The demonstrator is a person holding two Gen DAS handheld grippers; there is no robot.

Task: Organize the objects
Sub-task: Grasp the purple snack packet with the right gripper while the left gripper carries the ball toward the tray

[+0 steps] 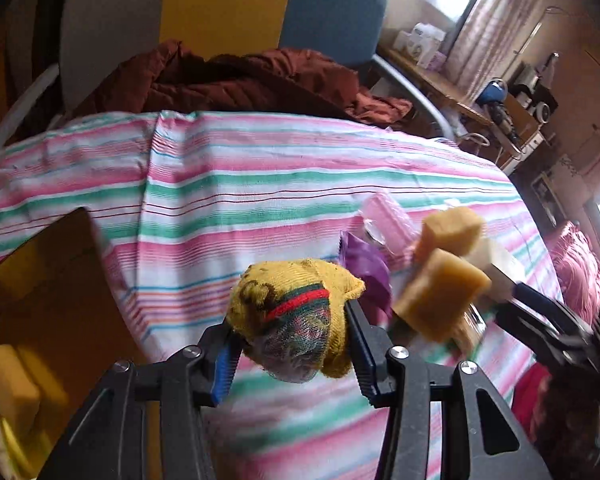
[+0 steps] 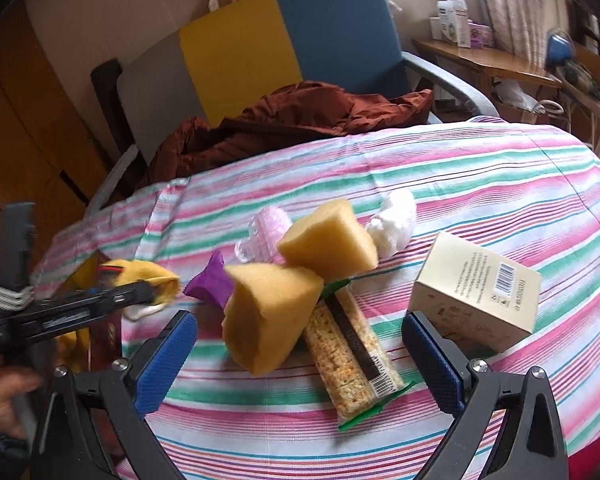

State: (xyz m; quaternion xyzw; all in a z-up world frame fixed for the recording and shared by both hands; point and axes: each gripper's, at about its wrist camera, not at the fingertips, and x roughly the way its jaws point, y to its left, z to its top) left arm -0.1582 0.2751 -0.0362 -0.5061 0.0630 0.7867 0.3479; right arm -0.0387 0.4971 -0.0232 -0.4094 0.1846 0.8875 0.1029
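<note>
A yellow sock [image 1: 292,300] with a red and green band hangs above the striped cloth, and my left gripper [image 1: 290,318] is shut on it. The right wrist view shows that left gripper [image 2: 150,288] at the left with the sock [image 2: 156,276] at its tip. My right gripper [image 2: 298,320] stands open over the cloth, its blue pads touching nothing. Two yellow sponge pieces [image 2: 272,312] lie ahead of it on a cracker packet [image 2: 352,360]. A beige carton [image 2: 476,292] stands beside its right finger.
A purple wrapper [image 2: 212,280], a pink item [image 2: 268,228] and a white fluffy bundle [image 2: 396,220] lie on the striped cloth [image 2: 480,168]. A brown box [image 1: 48,280] at the left holds another sponge [image 1: 8,380]. Behind, a chair [image 2: 340,32] carries a rust-coloured jacket [image 2: 292,116].
</note>
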